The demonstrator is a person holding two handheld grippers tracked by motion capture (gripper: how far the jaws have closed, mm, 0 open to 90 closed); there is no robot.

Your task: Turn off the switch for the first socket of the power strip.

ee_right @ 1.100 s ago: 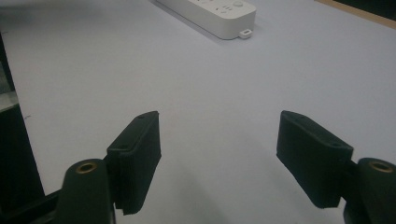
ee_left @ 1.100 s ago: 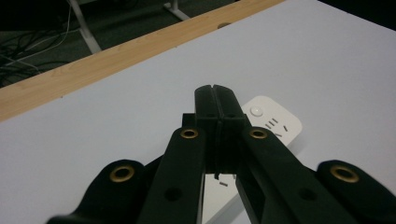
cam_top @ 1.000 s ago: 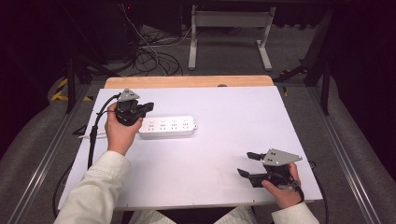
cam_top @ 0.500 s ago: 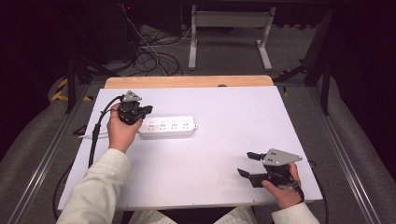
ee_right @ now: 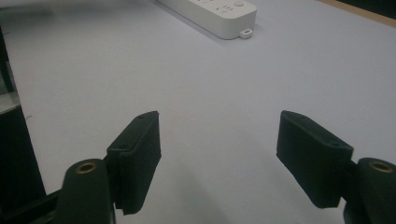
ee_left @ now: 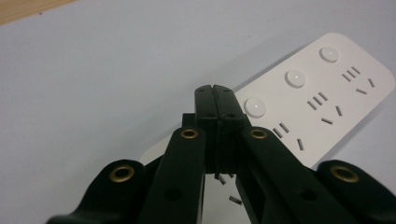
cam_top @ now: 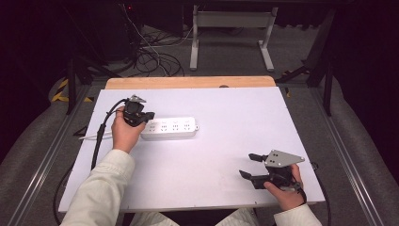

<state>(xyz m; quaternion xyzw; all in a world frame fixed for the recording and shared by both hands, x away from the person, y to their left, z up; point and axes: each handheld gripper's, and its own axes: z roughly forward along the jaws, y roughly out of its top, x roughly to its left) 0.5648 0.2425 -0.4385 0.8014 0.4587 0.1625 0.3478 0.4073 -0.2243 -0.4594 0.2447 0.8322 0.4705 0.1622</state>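
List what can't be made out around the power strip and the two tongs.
- Power strip: its near end is covered by the shut left tongs in the left gripper view; whether the tips touch it is unclear.
- Power strip's far end: cut off by the top edge in the right gripper view, beyond the open right tongs.
- Its cord: hidden by the left hand in the high view.

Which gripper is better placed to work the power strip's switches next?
Left. The left gripper, jaws shut, hangs over the power strip beside its round buttons. The right gripper sits open at the table's near edge, well away.
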